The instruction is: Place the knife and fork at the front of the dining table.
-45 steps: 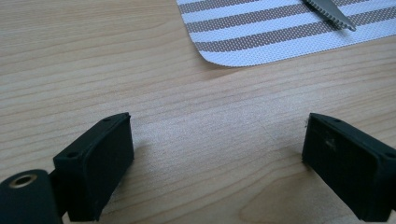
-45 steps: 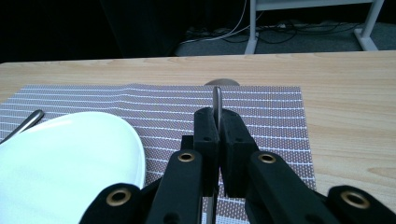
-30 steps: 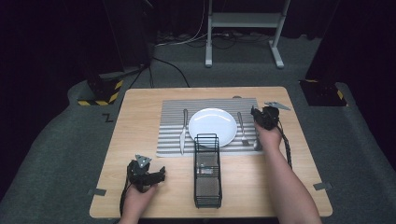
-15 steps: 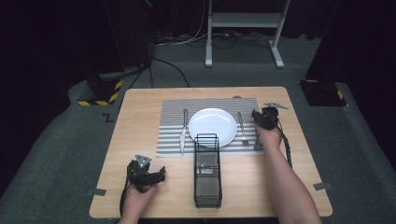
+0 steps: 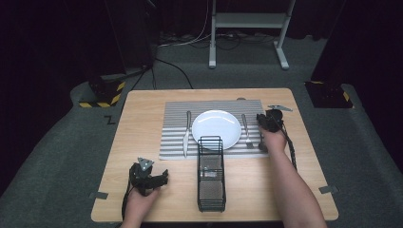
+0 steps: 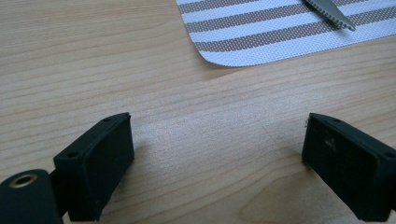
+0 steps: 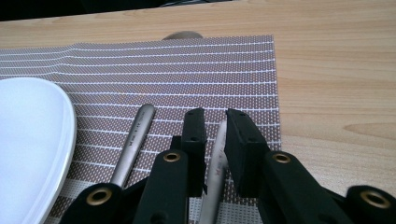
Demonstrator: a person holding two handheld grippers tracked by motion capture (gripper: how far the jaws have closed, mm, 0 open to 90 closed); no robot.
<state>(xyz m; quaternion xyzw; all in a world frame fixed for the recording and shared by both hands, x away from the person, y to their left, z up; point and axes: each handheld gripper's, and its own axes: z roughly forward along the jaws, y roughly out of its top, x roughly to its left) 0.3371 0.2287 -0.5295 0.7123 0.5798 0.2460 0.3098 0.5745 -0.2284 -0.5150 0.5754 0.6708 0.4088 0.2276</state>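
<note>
Steel spoon handle point(image 7: 218, 161) between right tongs point(image 7: 215, 122)

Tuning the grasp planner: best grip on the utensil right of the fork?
Take the utensil on its handle, from above, jaws across its width. It lies flat on the mat, and the right gripper already straddles the handle that way.

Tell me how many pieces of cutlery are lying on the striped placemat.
3: a knife left of the plate, a fork right of it, and a utensil between the right gripper jaws, its head hidden.
</note>
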